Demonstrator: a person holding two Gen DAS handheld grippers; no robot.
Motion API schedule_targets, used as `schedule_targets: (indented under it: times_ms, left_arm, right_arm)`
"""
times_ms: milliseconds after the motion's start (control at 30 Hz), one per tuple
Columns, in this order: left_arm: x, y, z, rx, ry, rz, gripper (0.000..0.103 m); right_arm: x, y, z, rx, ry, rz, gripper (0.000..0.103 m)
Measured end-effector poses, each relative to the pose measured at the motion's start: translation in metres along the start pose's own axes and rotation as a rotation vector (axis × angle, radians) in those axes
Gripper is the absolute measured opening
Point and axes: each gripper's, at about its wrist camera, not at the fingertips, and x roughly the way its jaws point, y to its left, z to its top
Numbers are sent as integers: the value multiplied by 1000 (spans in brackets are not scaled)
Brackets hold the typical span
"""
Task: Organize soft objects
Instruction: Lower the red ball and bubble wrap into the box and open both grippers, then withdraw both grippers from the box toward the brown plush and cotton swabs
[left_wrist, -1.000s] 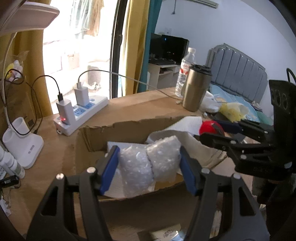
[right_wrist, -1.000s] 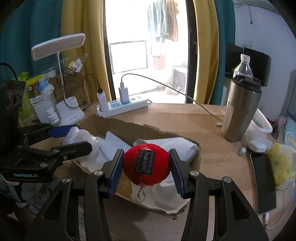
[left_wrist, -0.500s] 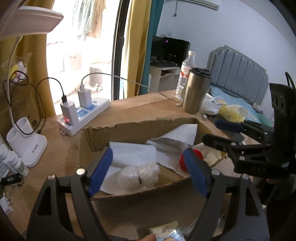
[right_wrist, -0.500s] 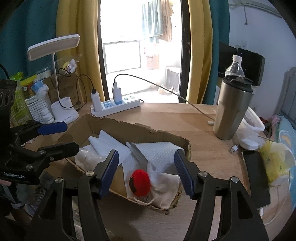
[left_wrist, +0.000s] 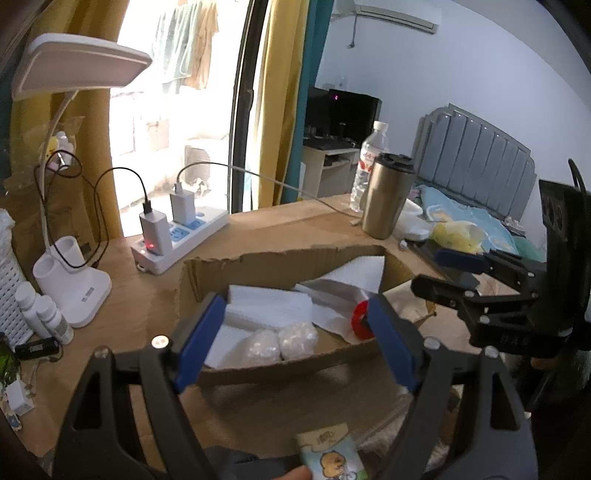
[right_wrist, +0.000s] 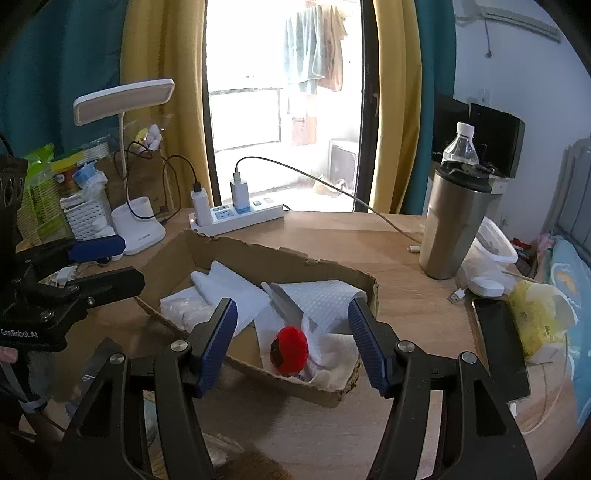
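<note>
A shallow cardboard box (left_wrist: 280, 258) (right_wrist: 291, 254) sits on the wooden desk. Inside lie white foam sheets (left_wrist: 269, 306) (right_wrist: 317, 291), a clear bubble-wrap bundle (left_wrist: 280, 341) (right_wrist: 184, 308) and a red plush ball (right_wrist: 291, 349), which is half hidden behind a finger in the left wrist view (left_wrist: 360, 321). My left gripper (left_wrist: 291, 343) is open and empty above the box's near wall. My right gripper (right_wrist: 291, 343) is open and empty above the red ball.
A steel tumbler (right_wrist: 454, 229), water bottle (right_wrist: 460, 147), power strip with chargers (right_wrist: 236, 216), white lamp base (right_wrist: 138, 229) and phone (right_wrist: 498, 343) stand around the box. A yellow packet (right_wrist: 535, 321) lies at the right. A small cartoon packet (left_wrist: 332, 456) sits below the left gripper.
Both grippers opened: the left dropped the bubble-wrap bundle and the right dropped the red ball into the box. Both have since pulled back and up from the box.
</note>
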Motion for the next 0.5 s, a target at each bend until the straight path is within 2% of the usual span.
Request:
schedule_targets:
  times_ms: [500]
  left_arm:
    - [-21, -5, -9, -5, -16, 6, 83]
  right_arm:
    - [-23, 15, -5, -13, -18, 9, 66]
